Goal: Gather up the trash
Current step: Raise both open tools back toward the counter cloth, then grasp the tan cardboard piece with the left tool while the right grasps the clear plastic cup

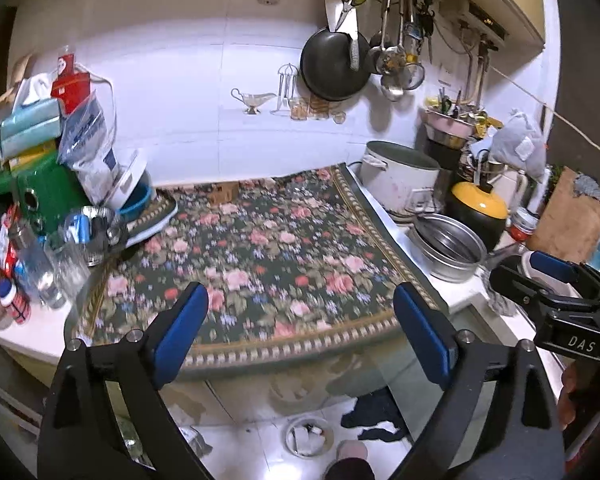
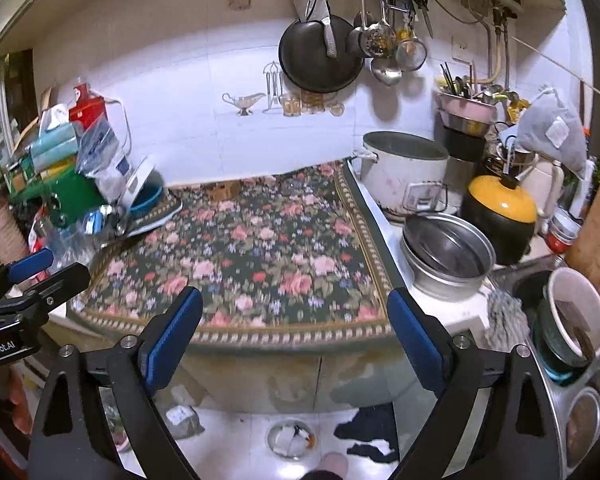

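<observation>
1. Floral fabric, dark green with pink roses and a pale patterned border, forms the mat (image 1: pixel 260 248) that covers the middle of the counter; its front edge drapes over the counter lip.
2. Left gripper (image 1: pixel 300 336): black frame, blue rectangular pads, jaws spread wide with nothing between them. It hangs in front of the mat's front edge.
3. Right gripper (image 2: pixel 296 336): same build, jaws equally wide apart and empty, held level with the left one; each appears at the margin of the other's view.
4. Trash bowl (image 2: pixel 292 440): a round, shallow, pale container on the glossy white floor tiles, holding white scraps and a small orange-and-black piece. It lies below the counter front, well under both sets of fingers and roughly between them in each view.
5. Dark crumpled cloth (image 2: pixel 368 432) lies on the floor just right of the bowl; a grey crumpled wad (image 2: pixel 184 420) lies to its left.
6. Metal ware right of the mat: a white enamelled pot (image 2: pixel 404 168), nested steel basins (image 2: pixel 448 252), and a black cooker with a yellow domed lid (image 2: pixel 500 208).
7. Left clutter: a green box (image 1: pixel 48 196), a clear plastic bag (image 1: pixel 92 148), and glass jars (image 1: pixel 56 268).
8. Black round pan (image 1: pixel 334 66) hangs on the white tiled wall beside steel ladles.
</observation>
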Tool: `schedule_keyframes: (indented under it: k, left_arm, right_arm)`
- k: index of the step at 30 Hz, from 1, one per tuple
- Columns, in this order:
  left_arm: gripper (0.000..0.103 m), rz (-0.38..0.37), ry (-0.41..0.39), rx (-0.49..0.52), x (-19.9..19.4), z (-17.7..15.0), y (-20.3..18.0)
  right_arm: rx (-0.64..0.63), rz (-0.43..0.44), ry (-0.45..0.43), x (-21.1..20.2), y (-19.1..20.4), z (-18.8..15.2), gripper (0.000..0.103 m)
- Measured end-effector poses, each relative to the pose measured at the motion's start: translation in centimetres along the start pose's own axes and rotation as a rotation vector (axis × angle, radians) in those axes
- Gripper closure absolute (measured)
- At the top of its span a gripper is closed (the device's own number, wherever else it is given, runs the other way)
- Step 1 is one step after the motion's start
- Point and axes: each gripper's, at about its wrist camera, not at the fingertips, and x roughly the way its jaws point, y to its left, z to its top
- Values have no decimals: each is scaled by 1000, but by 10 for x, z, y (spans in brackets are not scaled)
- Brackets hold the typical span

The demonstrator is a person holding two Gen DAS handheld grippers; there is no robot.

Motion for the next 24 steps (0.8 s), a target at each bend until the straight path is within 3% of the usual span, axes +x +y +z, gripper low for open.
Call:
schedule_keyframes:
  k: [6, 13, 18, 24]
  left_arm:
    - [9, 83, -12, -42, 56, 40, -3]
    - [9, 178, 12, -136, 123, 94, 5]
    - [9, 250, 25, -187, 165, 120, 23]
    - [9, 252, 79, -187, 227, 145, 60]
  right_arm:
    - [-3, 56, -12, 47, -32, 42, 11]
    - [-59, 148, 35, 113, -73, 104, 11]
    - [-73, 176, 74, 160, -80, 124, 11]
    - [-66, 222, 148, 222, -72, 144, 11]
